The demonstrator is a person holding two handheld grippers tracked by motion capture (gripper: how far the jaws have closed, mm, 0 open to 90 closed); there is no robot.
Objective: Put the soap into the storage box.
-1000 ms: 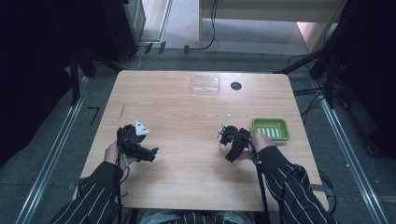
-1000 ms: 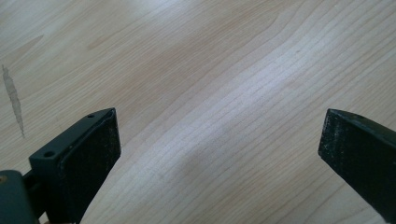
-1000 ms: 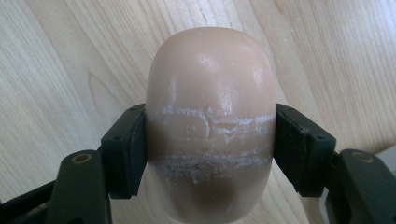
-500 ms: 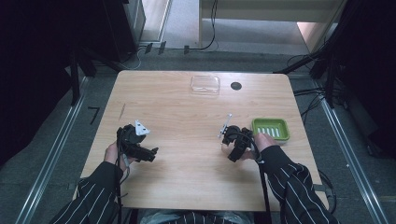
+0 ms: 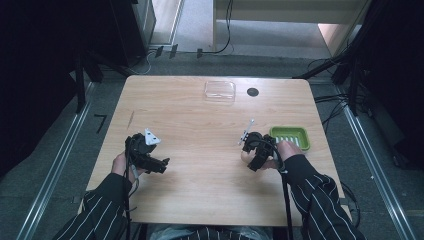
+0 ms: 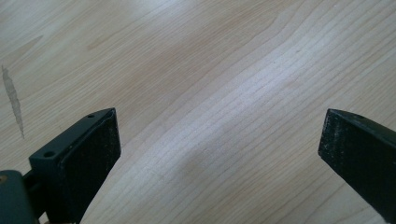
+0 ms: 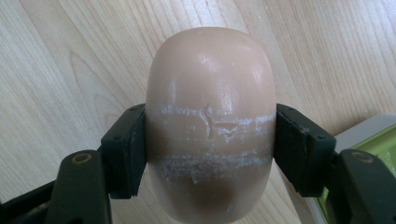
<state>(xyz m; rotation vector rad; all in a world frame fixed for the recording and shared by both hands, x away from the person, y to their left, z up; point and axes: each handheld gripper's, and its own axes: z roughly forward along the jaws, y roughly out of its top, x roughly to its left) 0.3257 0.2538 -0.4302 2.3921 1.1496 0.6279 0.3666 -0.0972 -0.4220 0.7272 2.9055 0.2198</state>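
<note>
- The right gripper [image 7: 210,154] is clamping a peach-coloured bar of soap [image 7: 211,121] between its two black jaws, the pads pressing on the bar's two long sides; white scuff lines are crossing the bar's middle.
- In the high view this gripper [image 5: 248,144] is sitting over the wooden table [image 5: 200,200] at about four o'clock from the table's centre, with the green soap dish [image 5: 290,136] lying just beside it at three o'clock.
- The left gripper [image 5: 161,163] is resting at about eight o'clock from the centre; its jaws are standing wide apart with bare wood between them.
- A clear plastic lid [image 5: 220,90] and a black round hole [image 5: 253,92] are lying near the far edge, at twelve o'clock.
</note>
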